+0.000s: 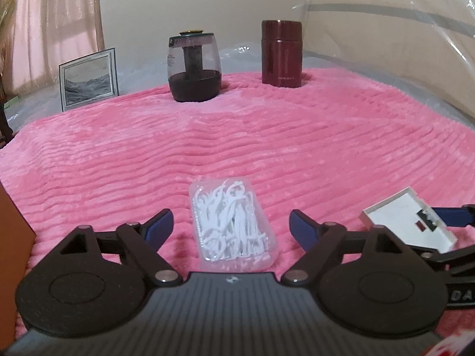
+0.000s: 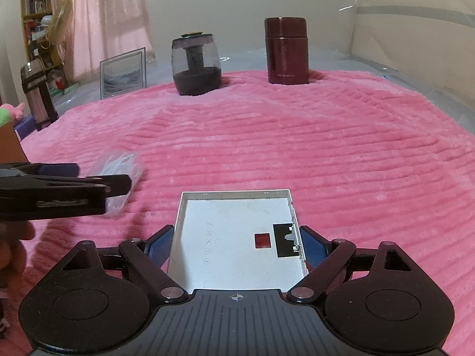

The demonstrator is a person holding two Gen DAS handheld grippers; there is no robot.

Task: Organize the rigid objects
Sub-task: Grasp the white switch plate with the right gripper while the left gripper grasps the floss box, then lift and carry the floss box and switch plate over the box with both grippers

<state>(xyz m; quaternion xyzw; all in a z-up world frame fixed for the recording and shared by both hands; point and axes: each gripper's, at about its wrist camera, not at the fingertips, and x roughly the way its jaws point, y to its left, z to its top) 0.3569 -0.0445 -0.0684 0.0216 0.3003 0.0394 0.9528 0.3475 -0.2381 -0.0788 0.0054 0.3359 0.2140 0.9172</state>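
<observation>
The left gripper stands apart, its 2 blue pads clear of the clear plastic box of white floss picks lying between them on the pink ribbed blanket. At 3 o'clock, the right gripper flanks the shallow white square plastic tray; contact unclear.

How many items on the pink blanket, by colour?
Dark red: 1, the flask
Smoky dark: 1, the jar
Clear: 1, the box of white floss picks
White: 1, the shallow tray between the right gripper fingers
Total: 4
</observation>
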